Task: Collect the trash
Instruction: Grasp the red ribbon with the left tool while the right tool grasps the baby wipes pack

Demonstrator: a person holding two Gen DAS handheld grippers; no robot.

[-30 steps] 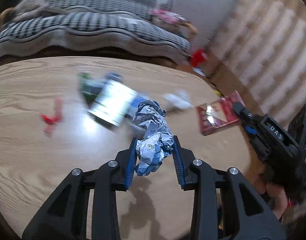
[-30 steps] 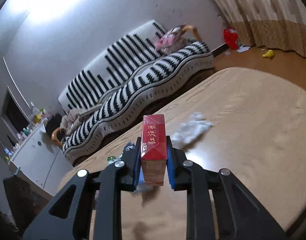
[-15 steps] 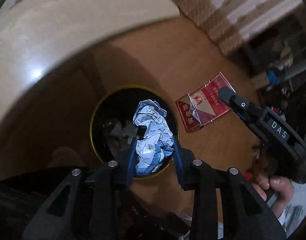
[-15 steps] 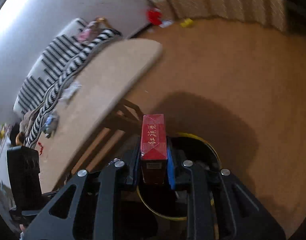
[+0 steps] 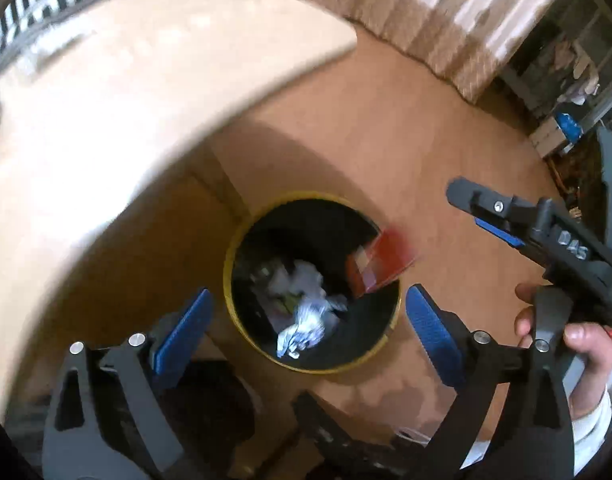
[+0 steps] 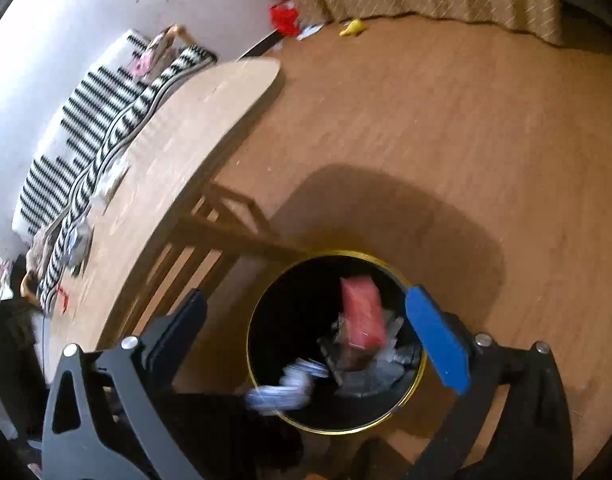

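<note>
A black bin with a yellow rim (image 5: 228, 264) stands on the wooden floor beside the table. My left gripper (image 5: 306, 314) hangs over it, jaws opening wide, pads touching nothing. Below them a crumpled blue-and-white wrapper (image 5: 306, 328) drops into the bin. A blurred red box (image 5: 380, 266) tips over the bin's right edge. My right gripper (image 6: 306, 306) is also above the bin's rim (image 6: 250, 344), jaws opening, nothing gripped. The red box (image 6: 362, 316) falls inside, and the wrapper (image 6: 282, 392) blurs at the near rim. The right gripper (image 5: 482, 216) shows at the right, held by a hand (image 5: 578, 344).
The light wooden table (image 6: 178, 128) stands left of the bin, with some scraps (image 6: 78, 240) left on its far end. A striped sofa (image 6: 86, 120) lies behind it. A red object (image 6: 284, 18) and a yellow one (image 6: 352, 28) lie on the floor near the curtain.
Both grippers swung from over the table down to the bin. Each has opened and let go: the wrapper and the red box are now falling into the bin.
</note>
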